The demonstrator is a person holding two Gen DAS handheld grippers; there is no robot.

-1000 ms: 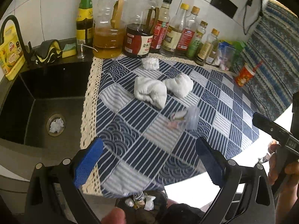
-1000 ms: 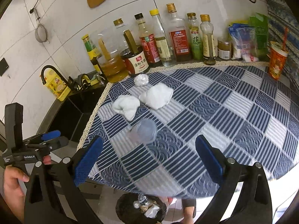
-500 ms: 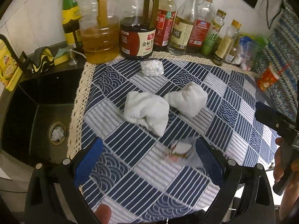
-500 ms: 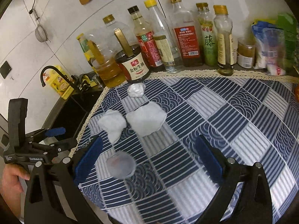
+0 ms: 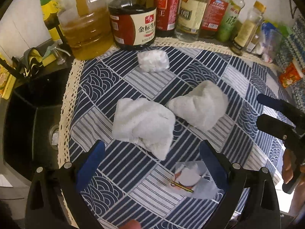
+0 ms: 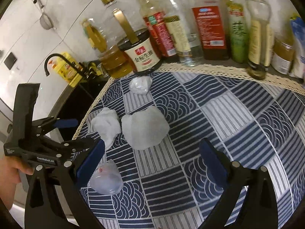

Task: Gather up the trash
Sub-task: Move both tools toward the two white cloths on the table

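Two crumpled white tissue wads lie mid-table on the blue patterned cloth: the left wad and the right wad. A small crinkled white wrapper lies near the bottles. A clear plastic cup lies on its side nearest me. My left gripper is open, just short of the left wad, the cup by its right finger. My right gripper is open, just short of the right wad.
A row of oil and sauce bottles stands along the back wall. A black sink lies left of the cloth's lace edge. A red cup and bags stand at the far right.
Both grippers have moved forward over the table toward the tissue wads, which now loom larger. The floor bin has dropped out of view. Nothing has been gripped.
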